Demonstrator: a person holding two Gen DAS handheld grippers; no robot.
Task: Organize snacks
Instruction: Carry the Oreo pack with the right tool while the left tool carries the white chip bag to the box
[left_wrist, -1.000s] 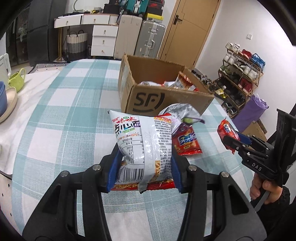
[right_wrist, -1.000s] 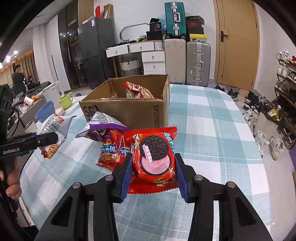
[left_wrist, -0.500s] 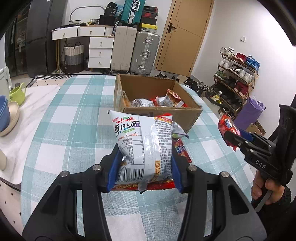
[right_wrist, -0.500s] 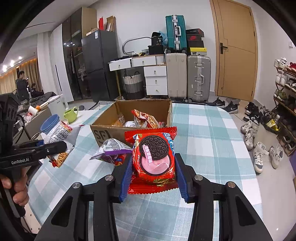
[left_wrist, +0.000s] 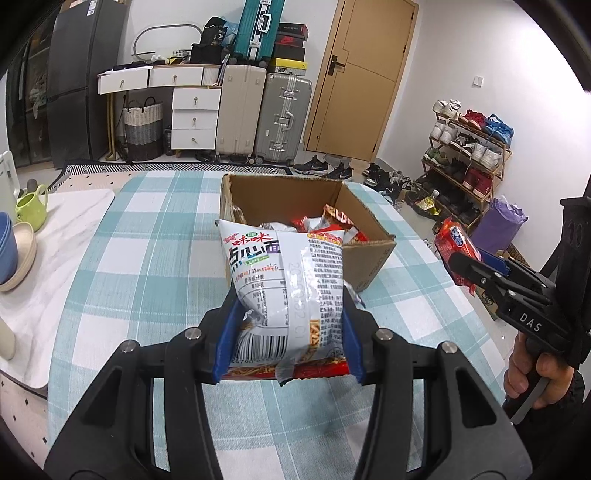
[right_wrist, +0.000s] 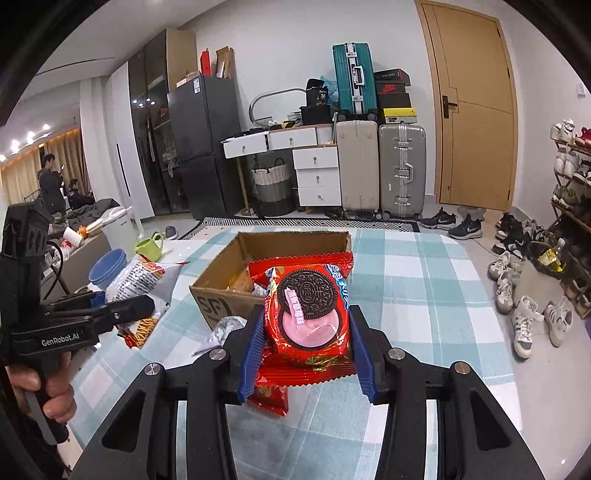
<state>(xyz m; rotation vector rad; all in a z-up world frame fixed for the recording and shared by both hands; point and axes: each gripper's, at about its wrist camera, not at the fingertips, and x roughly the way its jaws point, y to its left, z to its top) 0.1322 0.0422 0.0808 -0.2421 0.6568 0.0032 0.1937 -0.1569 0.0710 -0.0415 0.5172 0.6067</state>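
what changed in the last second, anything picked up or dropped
Both grippers rose with their packets: the left gripper lifted the white noodle snack bag, the right gripper the red Oreo packet, and the open cardboard box now sits lower in view, its inside showing. Nothing taken or released; both grips unchanged.

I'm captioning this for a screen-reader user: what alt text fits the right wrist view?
The right gripper clamps a red Oreo packet above a checked tablecloth, before an open cardboard box of snacks. At left, the left gripper holds a white snack bag.
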